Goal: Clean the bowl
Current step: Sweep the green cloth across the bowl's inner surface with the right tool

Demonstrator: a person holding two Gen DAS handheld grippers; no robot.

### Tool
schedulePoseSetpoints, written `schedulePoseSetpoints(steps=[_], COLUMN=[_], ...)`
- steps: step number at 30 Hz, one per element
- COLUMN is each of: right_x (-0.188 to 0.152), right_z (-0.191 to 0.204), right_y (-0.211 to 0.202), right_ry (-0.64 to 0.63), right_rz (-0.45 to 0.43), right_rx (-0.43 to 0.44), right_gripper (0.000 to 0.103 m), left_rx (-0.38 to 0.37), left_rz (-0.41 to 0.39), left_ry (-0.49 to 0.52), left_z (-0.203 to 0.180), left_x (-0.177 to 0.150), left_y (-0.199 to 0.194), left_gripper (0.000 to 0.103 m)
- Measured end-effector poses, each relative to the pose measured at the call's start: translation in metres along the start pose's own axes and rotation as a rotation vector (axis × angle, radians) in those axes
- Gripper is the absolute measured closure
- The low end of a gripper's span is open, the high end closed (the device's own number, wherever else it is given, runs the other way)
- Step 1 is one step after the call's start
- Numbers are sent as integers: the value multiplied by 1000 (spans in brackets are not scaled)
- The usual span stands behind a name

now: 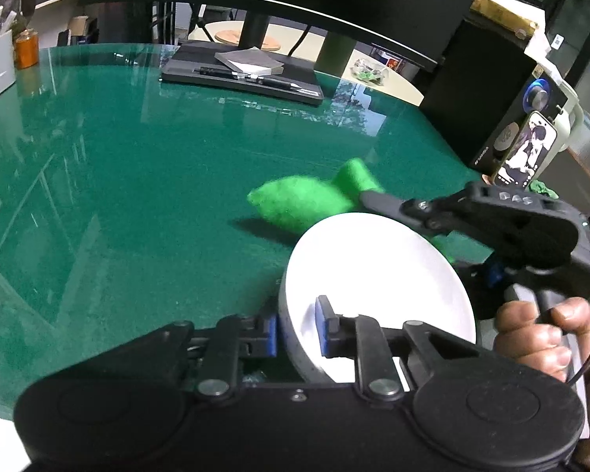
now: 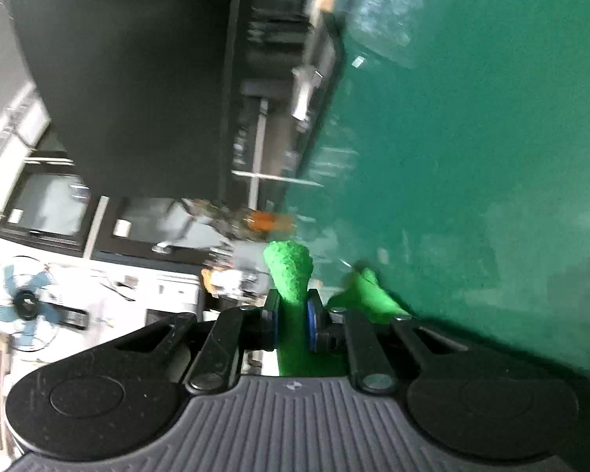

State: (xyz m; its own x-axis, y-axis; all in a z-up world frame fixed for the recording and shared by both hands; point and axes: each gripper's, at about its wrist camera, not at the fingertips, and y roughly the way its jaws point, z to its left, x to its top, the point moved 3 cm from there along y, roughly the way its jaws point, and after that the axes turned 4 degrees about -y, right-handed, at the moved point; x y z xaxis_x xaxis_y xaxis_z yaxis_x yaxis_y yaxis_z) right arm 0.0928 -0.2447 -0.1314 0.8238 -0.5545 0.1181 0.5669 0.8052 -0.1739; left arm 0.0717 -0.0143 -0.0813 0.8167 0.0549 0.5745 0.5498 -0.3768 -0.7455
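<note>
Above the green table (image 1: 137,181), the left gripper (image 1: 295,326) pinches the rim of the white bowl (image 1: 381,271), one blue pad inside the wall and one outside, holding it tilted with its hollow facing up; the right gripper (image 2: 293,324) is clamped on a green cloth (image 2: 291,275), which in the left view bunches just beyond the bowl's far rim (image 1: 295,200). The risk lies in that thin rim grip; a firm push from the cloth could lever the bowl out of the pads; it might then drop onto the hard tabletop. The cloth is loosely bunched and could slip free; the right view is blurred, so contact cannot be judged.
</note>
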Motion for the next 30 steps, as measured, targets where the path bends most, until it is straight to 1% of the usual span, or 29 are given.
schedulePoseSetpoints(steps=[3, 7, 11, 12, 14, 17, 18, 19, 21, 22, 24, 26, 27, 28, 30], right_x=[0, 1, 2, 3, 3, -6, -13, -21, -30, -32, -36, -34, -33, -32, -30], right_z=[1, 2, 3, 5, 5, -1, -4, -6, -8, -9, -11, -15, -15, -15, -14], right_y=[6, 15, 23, 27, 19, -22, -40, -58, -72, -80, -97, -100, -98, -96, -88], right_ry=[-2, -5, -8, -9, -10, 23, 35, 48, 48, 54, 67, 87, 86, 85, 74], right_rz=[22, 51, 79, 92, 94, 34, 17, 0, -20, -54, -124, -149, -140, -131, -98], right_rx=[12, 28, 44, 37, 26, 13, 20, 27, 31, 36, 47, 59, 56, 54, 48], right_gripper=[88, 87, 87, 87, 87, 87, 87, 87, 87, 87, 87, 87, 87, 87, 87], left_rx=[-11, -10, -13, -14, -32, -41, -40, -23, 5, -4, 2, 8, 12, 30, 11], left_rz=[-2, 1, 2, 2, 3, 0, -1, -6, -23, -34, -40, -26, -18, 1, 11], left_ry=[6, 31, 33, 32, 19, 7, 6, -1, 15, 29, 46, 45, 42, 33, 10], left_z=[0, -4, -5, -5, -3, -1, 0, 1, 1, 0, -2, -2, -2, -1, 2], left_x=[0, 0, 0, 0, 2, 7, 8, 11, 13, 11, 7, 2, 1, -2, -4], left_y=[1, 2, 2, 3, 4, 5, 6, 6, 0, -6, -12, -13, -12, -8, -6], left_gripper=[81, 81, 81, 80, 79, 72, 70, 71, 71, 71, 71, 71, 75, 83, 85])
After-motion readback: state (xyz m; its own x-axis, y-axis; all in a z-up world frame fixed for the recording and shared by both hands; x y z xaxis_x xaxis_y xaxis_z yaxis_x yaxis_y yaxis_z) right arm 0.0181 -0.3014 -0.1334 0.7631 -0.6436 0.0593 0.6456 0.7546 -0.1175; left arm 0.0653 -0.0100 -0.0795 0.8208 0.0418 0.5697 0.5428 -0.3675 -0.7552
